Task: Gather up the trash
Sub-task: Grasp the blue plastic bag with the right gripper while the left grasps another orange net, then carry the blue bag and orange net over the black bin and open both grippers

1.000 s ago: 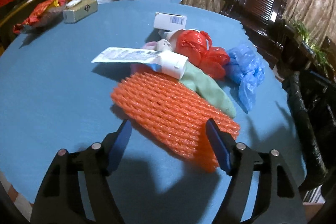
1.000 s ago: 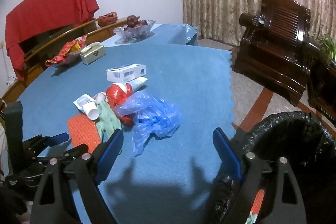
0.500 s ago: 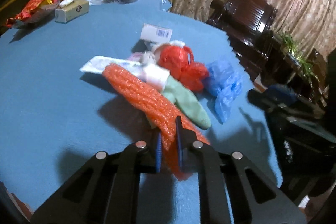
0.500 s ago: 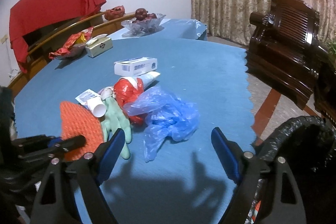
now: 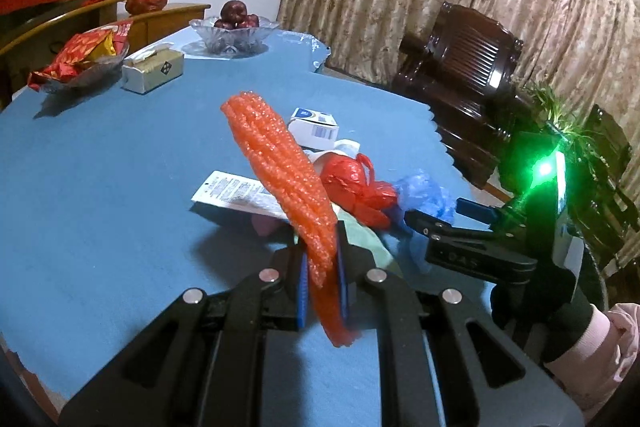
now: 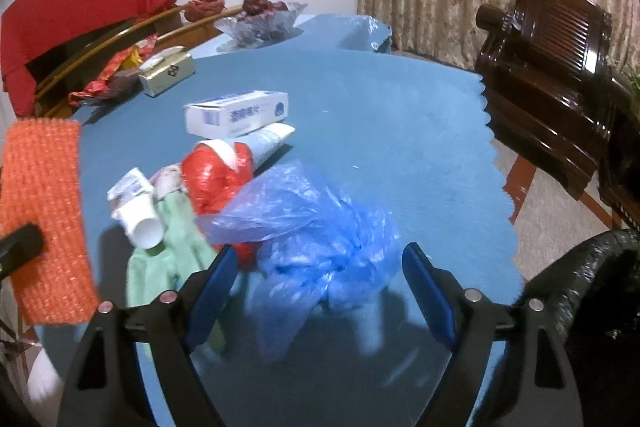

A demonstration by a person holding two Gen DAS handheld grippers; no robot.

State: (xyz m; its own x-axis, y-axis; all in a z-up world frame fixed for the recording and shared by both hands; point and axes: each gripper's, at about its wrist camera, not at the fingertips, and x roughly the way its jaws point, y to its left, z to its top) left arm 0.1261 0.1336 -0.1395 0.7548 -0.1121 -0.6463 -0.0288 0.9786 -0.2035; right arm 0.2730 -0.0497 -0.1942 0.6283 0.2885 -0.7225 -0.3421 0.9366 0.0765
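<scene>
My left gripper [image 5: 322, 267] is shut on an orange foam net [image 5: 280, 163] and holds it lifted above the blue table; the net also shows at the left of the right wrist view [image 6: 44, 211]. My right gripper [image 6: 316, 275] is open, its jaws on either side of a crumpled blue plastic bag [image 6: 320, 231], just above it. Beside the bag lie a red plastic bag [image 6: 212, 175], a green glove [image 6: 172, 251], a white tube [image 6: 138, 219] and a white box [image 6: 236, 113]. The right gripper also shows in the left wrist view [image 5: 452, 215].
A black-lined trash bin [image 6: 592, 291] stands off the table's right edge. At the far end are a tissue box [image 6: 168, 73], a snack dish [image 5: 80, 63] and a glass fruit bowl [image 6: 260, 21]. A dark wooden armchair [image 6: 552, 67] stands to the right.
My left gripper closed on the orange net and lifted it off the table. My right gripper moved forward and down over the blue bag, still open.
</scene>
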